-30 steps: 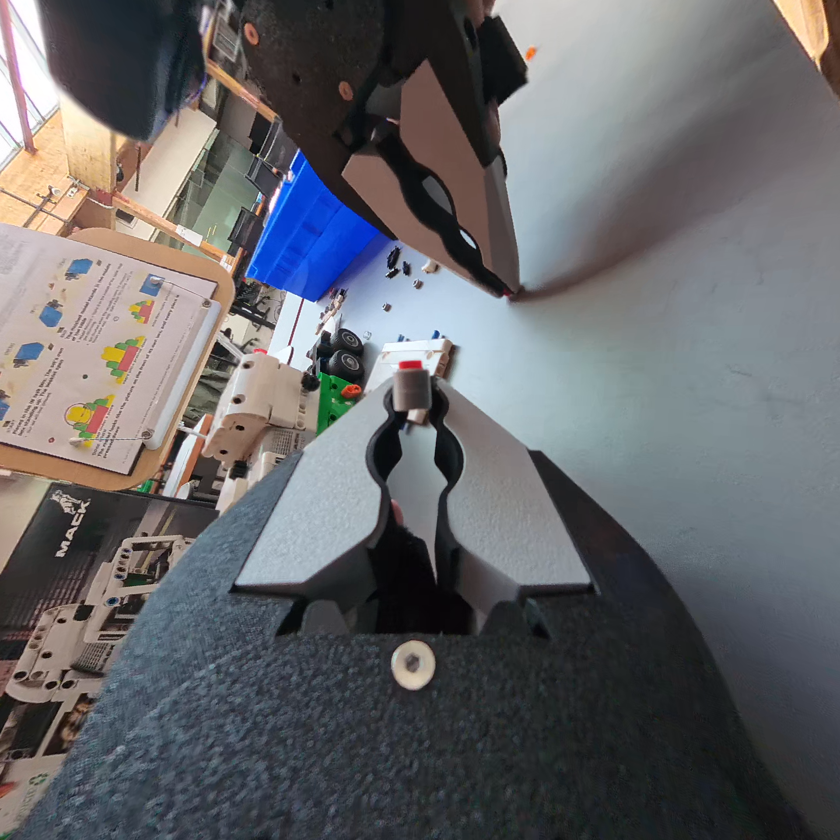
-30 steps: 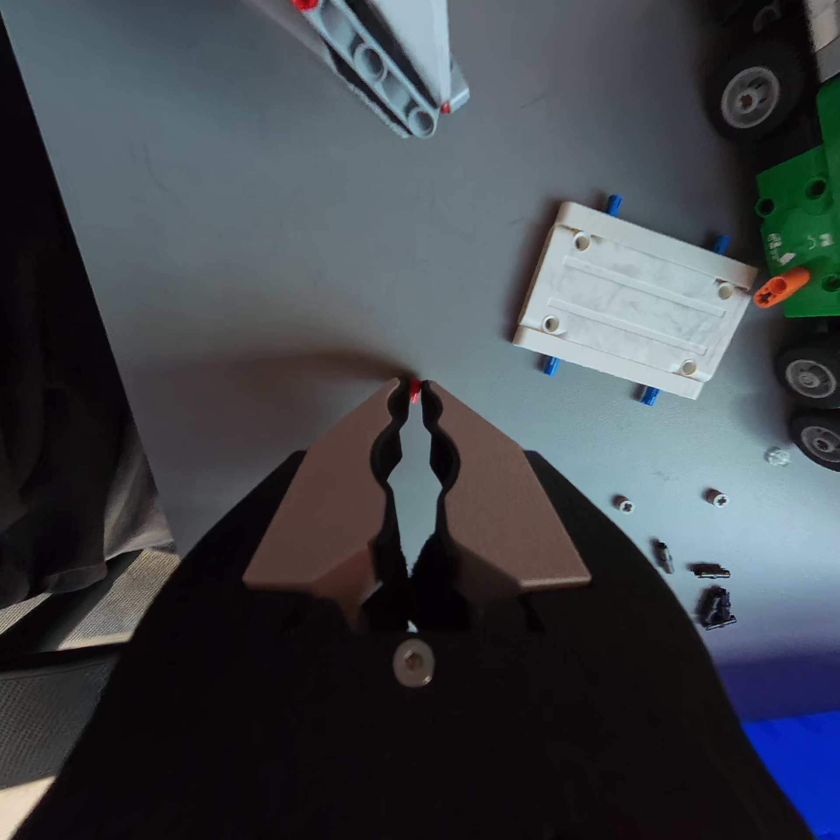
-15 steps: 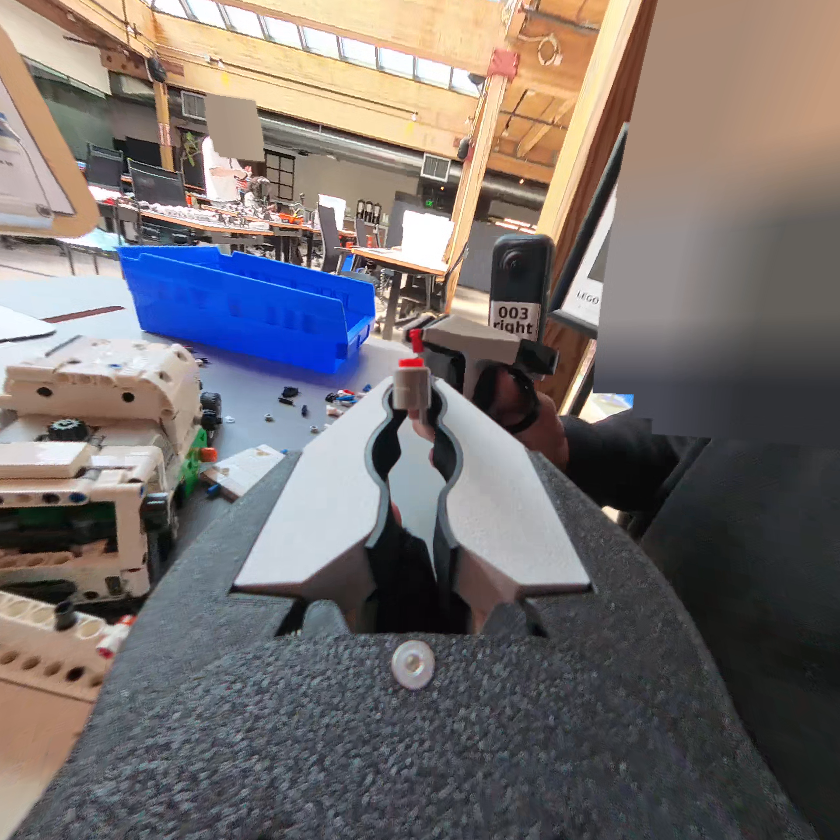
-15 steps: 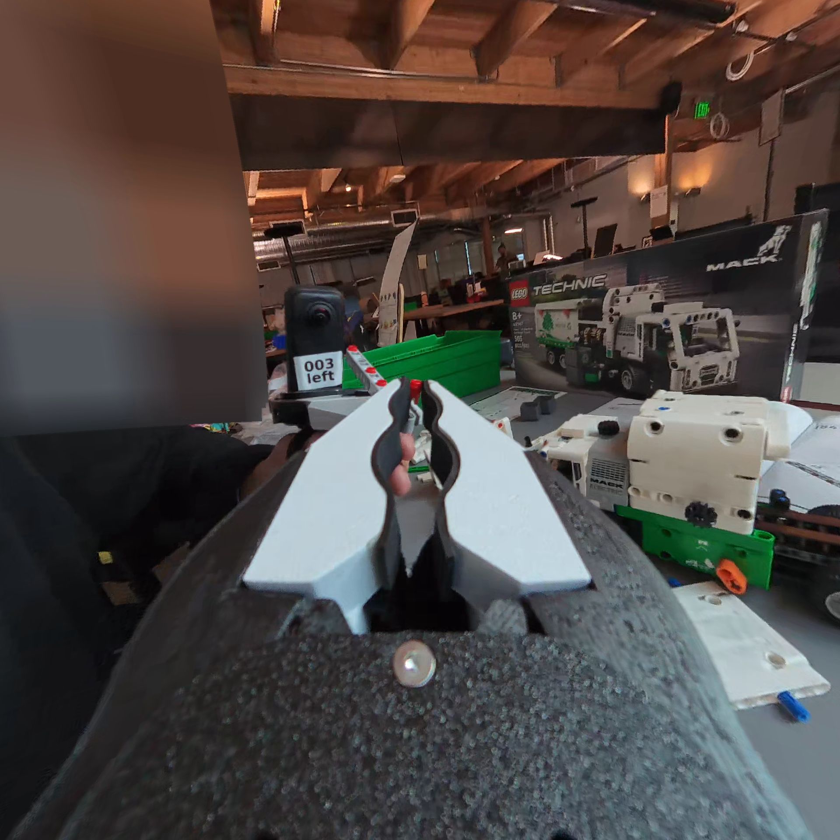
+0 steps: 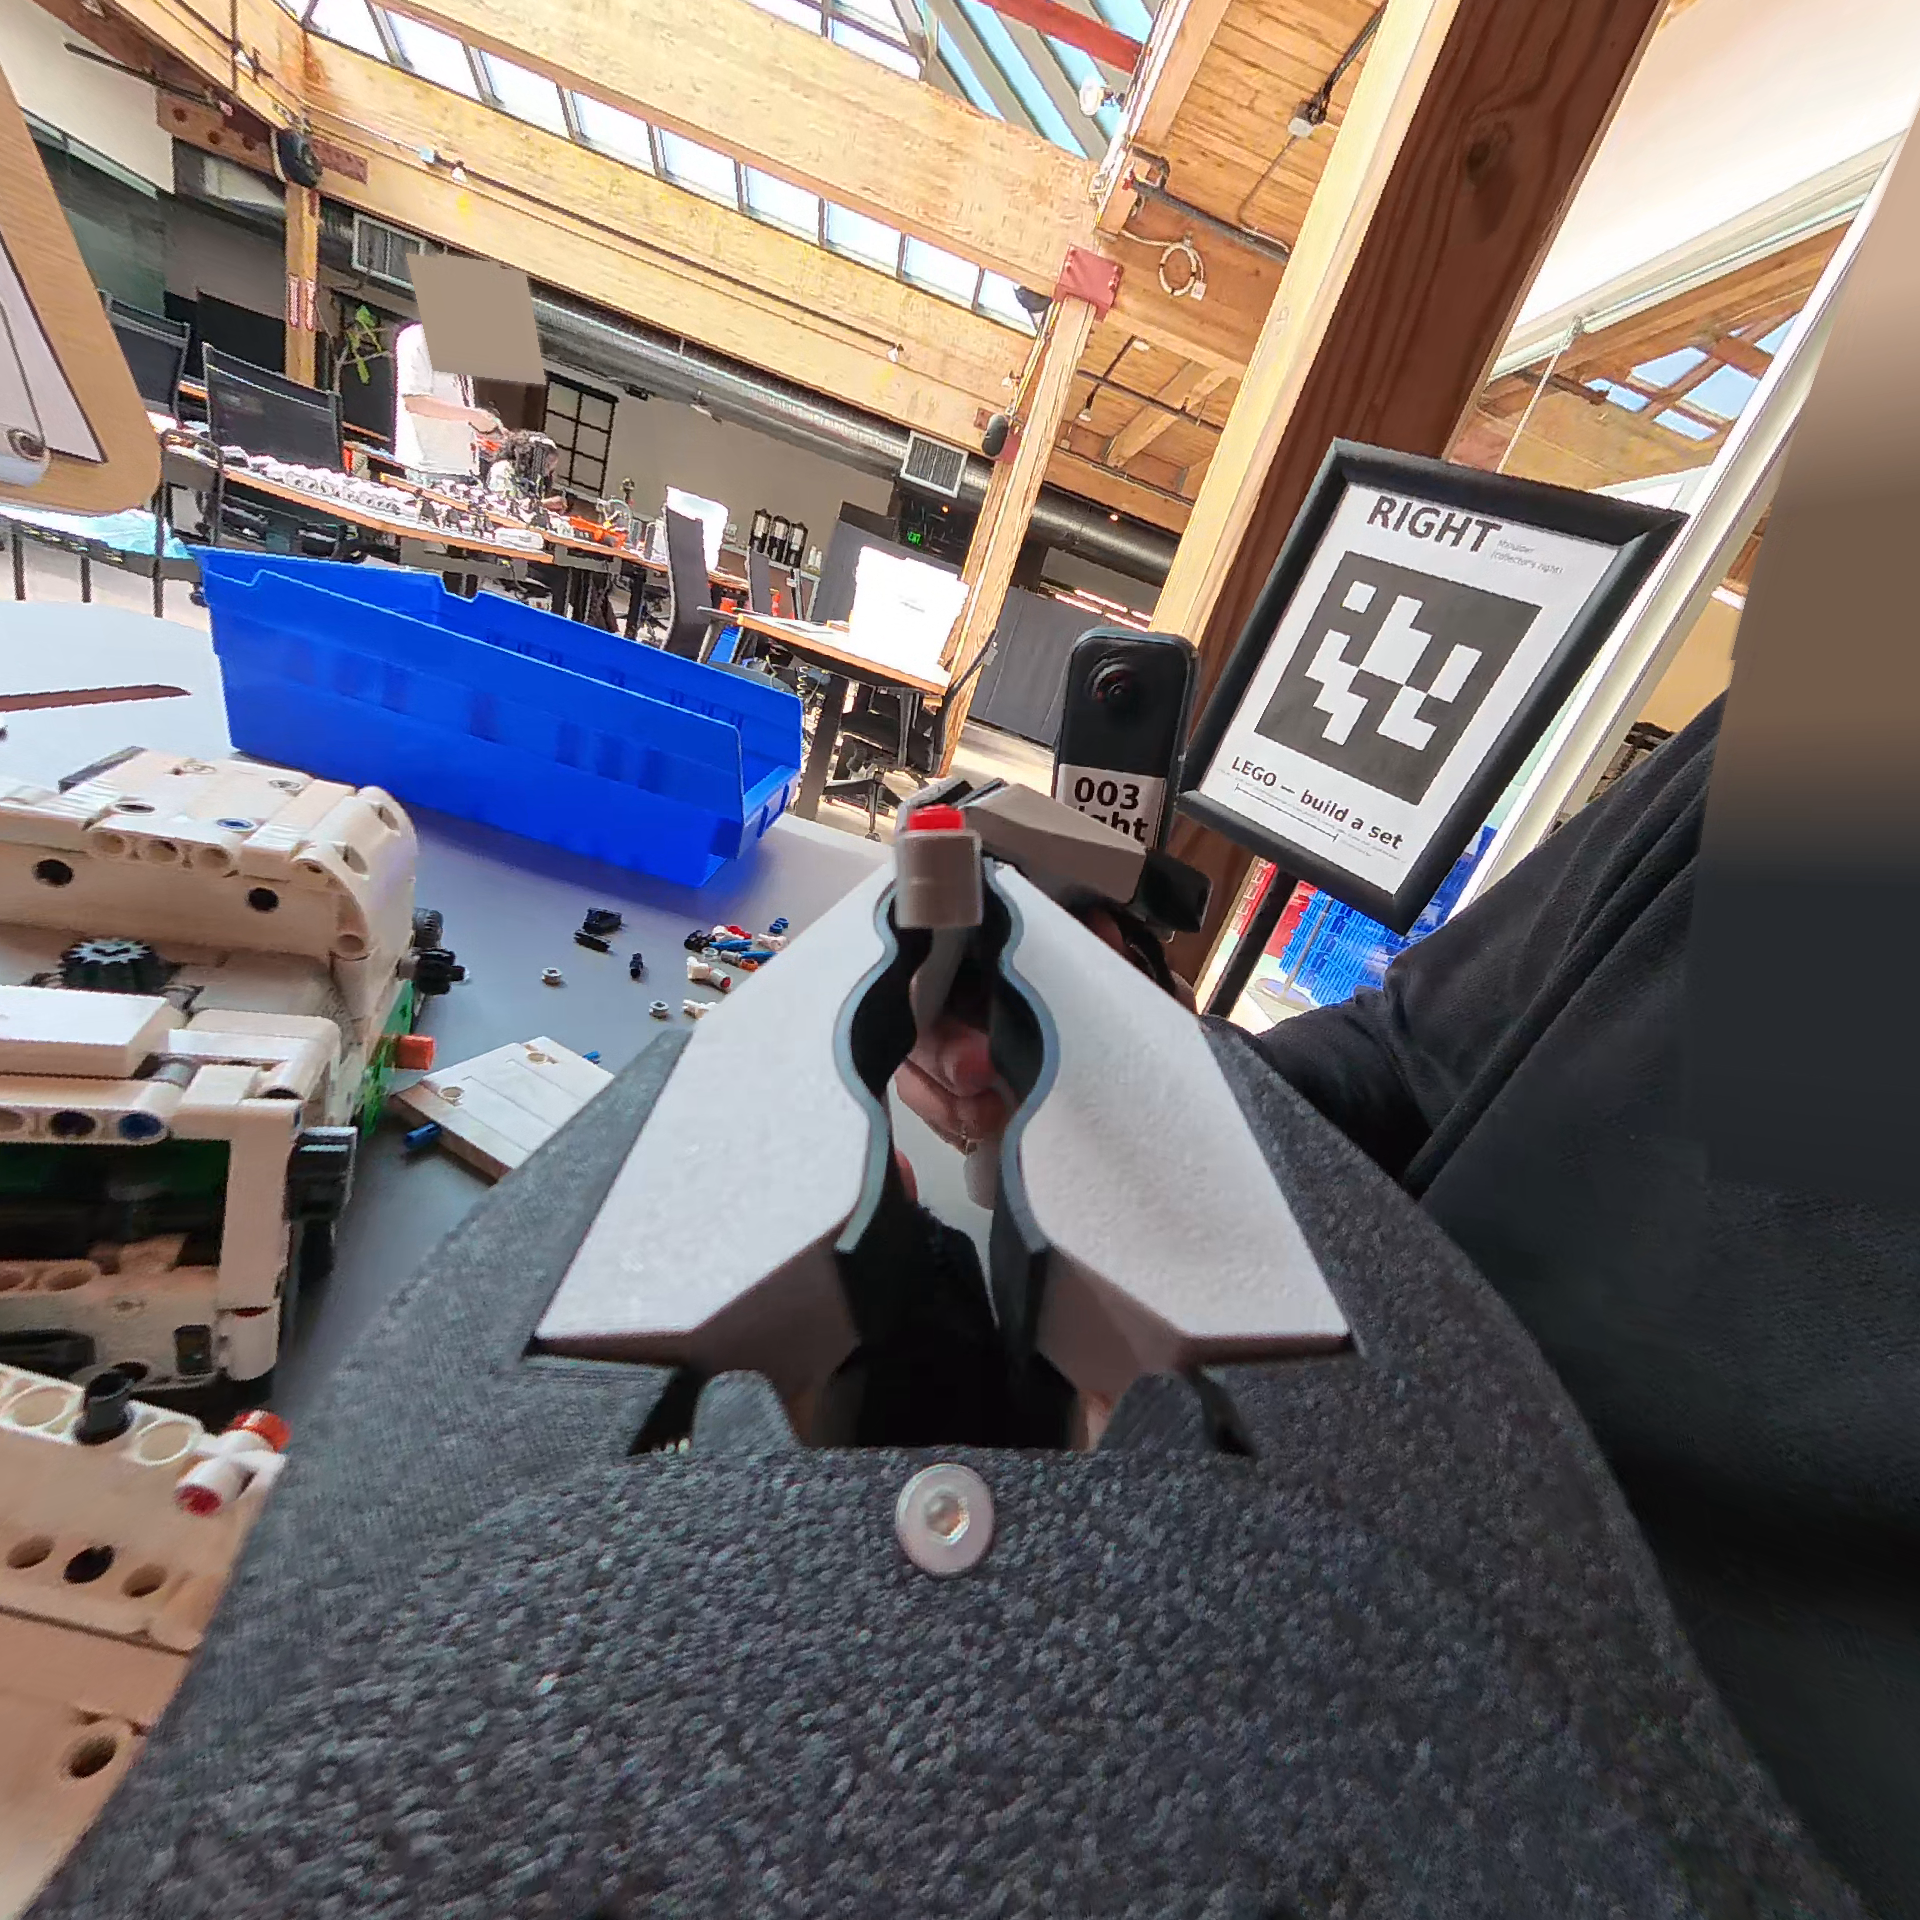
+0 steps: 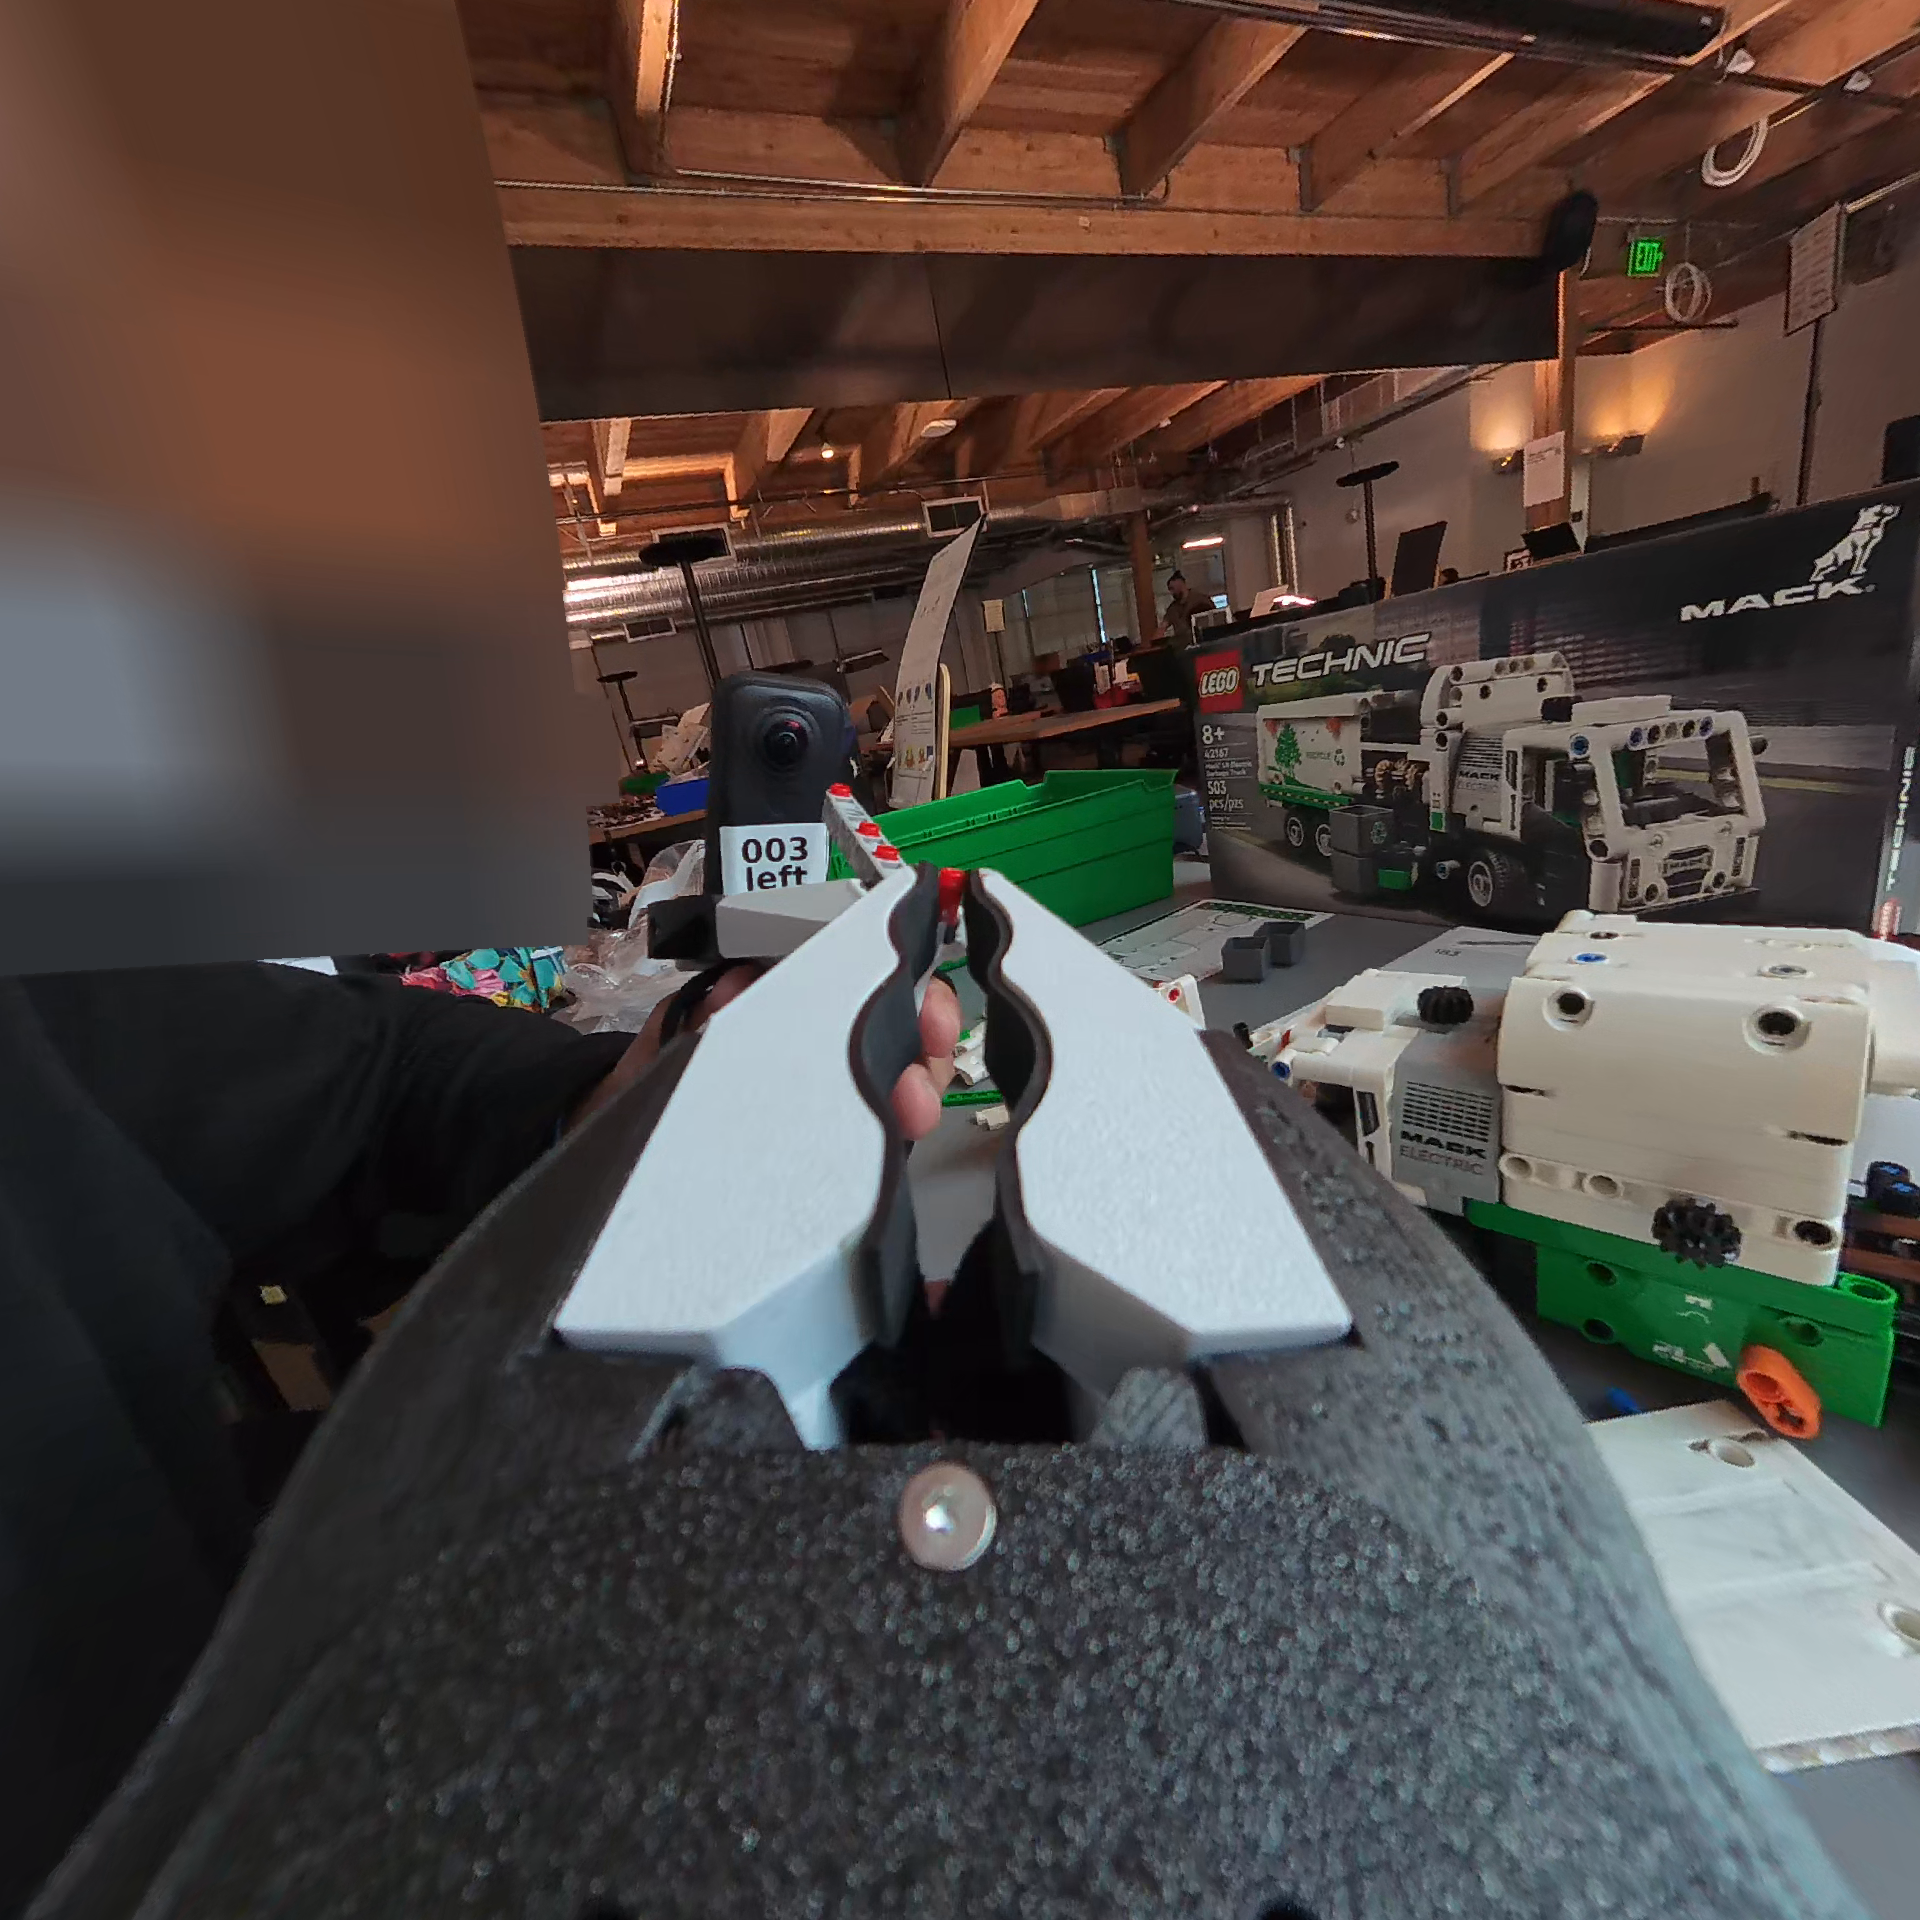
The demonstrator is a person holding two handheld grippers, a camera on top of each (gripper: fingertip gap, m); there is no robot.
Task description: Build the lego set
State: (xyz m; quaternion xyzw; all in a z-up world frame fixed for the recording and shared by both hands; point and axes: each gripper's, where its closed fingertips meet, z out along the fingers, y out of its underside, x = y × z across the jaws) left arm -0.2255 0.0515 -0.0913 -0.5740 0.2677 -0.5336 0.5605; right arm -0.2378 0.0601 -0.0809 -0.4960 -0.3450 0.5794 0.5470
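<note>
My left gripper is shut on a grey lego beam with a red pin at its tip, held in the air above the grey table. My right gripper is shut on a small red pin. The two grippers face each other, tips close together; the right gripper shows just behind the beam. In the right wrist view the left gripper holds the beam slanting up, with red pins along it. The partly built white and green truck stands on the table.
A blue bin and several loose small parts lie behind a white panel. A green bin and the set's box stand at the back. A framed sign stands beside a person's dark sleeve. My two grippers' fingertips are within a few centimetres of each other.
Both grippers have lifted off the table and turned from pointing down to facing each other. Each has kept its piece. The tips have come closer together.
</note>
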